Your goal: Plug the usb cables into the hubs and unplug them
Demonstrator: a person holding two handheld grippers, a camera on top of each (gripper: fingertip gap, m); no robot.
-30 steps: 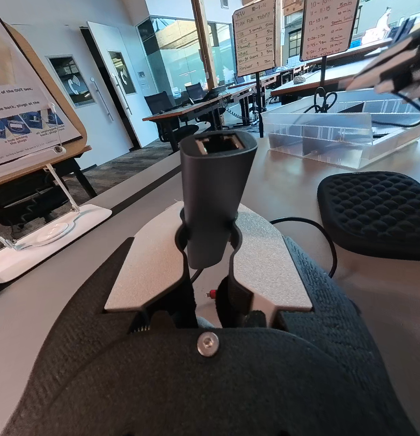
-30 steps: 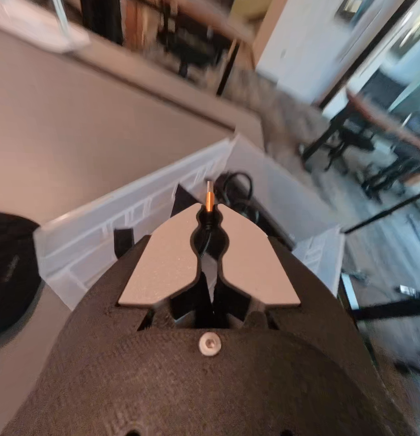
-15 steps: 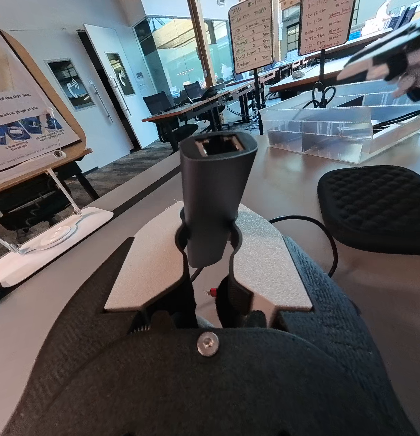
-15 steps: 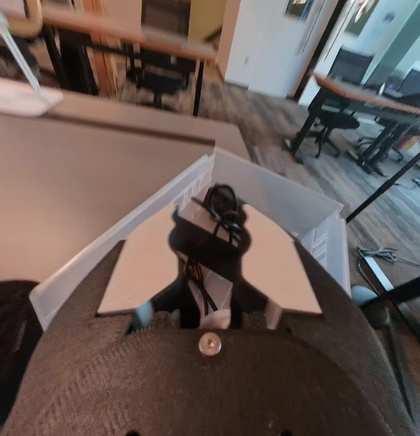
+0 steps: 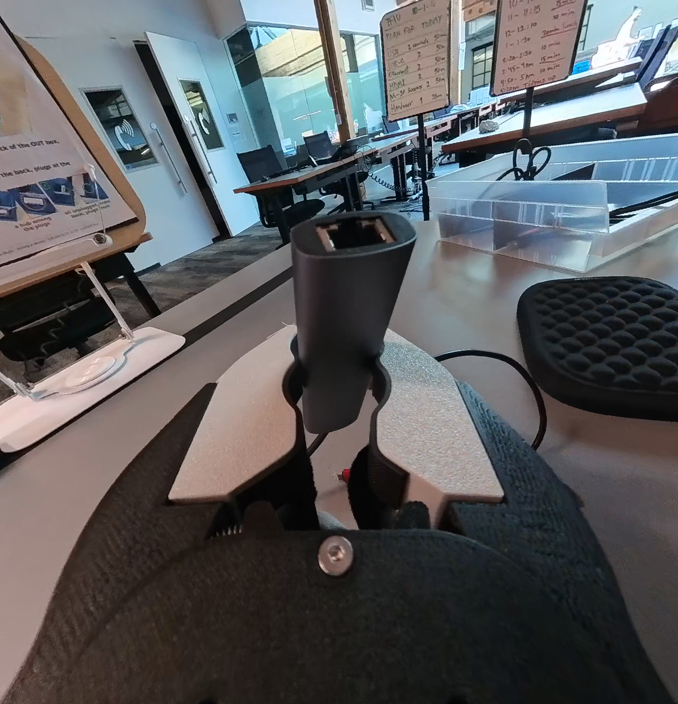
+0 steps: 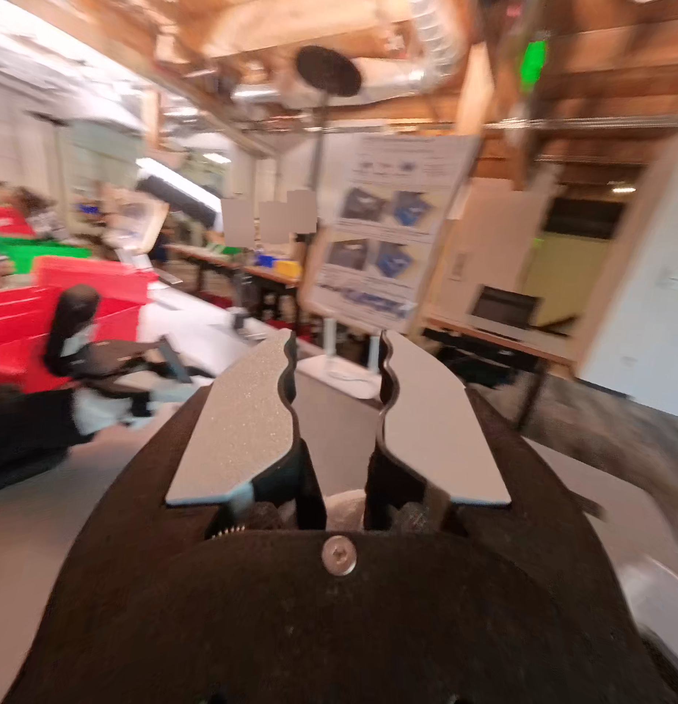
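My left gripper point(image 5: 335, 365) is shut on a dark grey hub point(image 5: 345, 301), held upright above the grey table point(image 5: 455, 274) with its open port end facing up. The hub's black cable point(image 5: 528, 381) loops down to the table on the right. My right gripper point(image 6: 335, 343) is open and empty, raised and pointing across the room; its view is blurred. A coiled black cable point(image 5: 526, 164) lies in the clear divided tray point(image 5: 551, 213) at the back right.
A black honeycomb pad point(image 5: 612, 339) lies on the table to the right. A white stand with an instruction sheet point(image 5: 82, 365) sits at the left edge; it also shows in the right wrist view point(image 6: 383, 236). Whiteboards point(image 5: 415, 57) and desks stand behind. About 30 cm separates my left fingertips from my right.
My right gripper let go of the orange-tipped cable over the clear tray, opened, and swung up and away; it is gone from the left wrist view. The left gripper and hub stayed put.
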